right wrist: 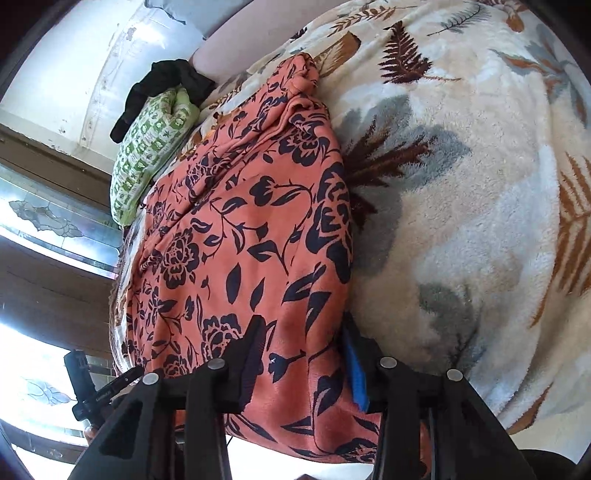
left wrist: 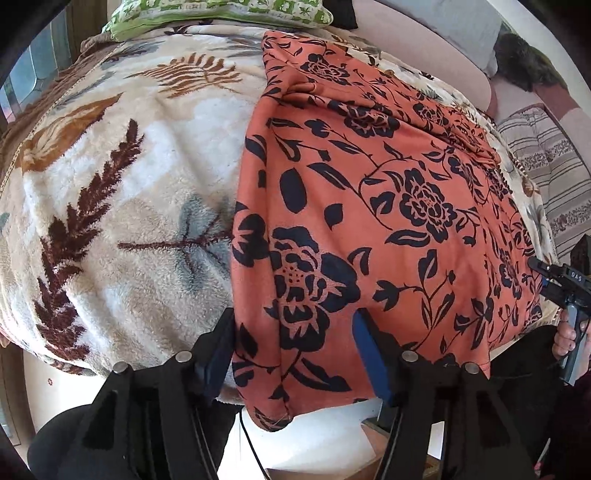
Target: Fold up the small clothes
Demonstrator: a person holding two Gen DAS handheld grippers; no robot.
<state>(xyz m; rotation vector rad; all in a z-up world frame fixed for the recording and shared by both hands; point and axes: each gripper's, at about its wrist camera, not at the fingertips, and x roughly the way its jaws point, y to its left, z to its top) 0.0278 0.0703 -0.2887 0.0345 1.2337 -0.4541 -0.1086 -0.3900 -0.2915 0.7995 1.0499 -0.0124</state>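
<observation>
1. While the bed, covered by a fleecy leaf-print blanket, fills both views, the task's thing lies on top of it: an orange floral garment spread flat, its long axis running away from the person toward the far green pillow.
2. The garment's near hem hangs over the near edge of the bed, and that hem is what the coming fold seems to turn on; both tools sit right at it, one at each near corner, neither clearly nearer than the other.
3. The left hand-held gripper straddles the garment's left edge: jaws partly open, one finger on the blanket side, the other over the cloth. I cannot tell whether the pads press the fabric yet.
4. The right hand-held gripper straddles the opposite near corner, jaws about half open with the hem between them; a firm pinch is not visible.
5. Smallest, a dark cloth lies on the pillow, well apart from the work.
</observation>
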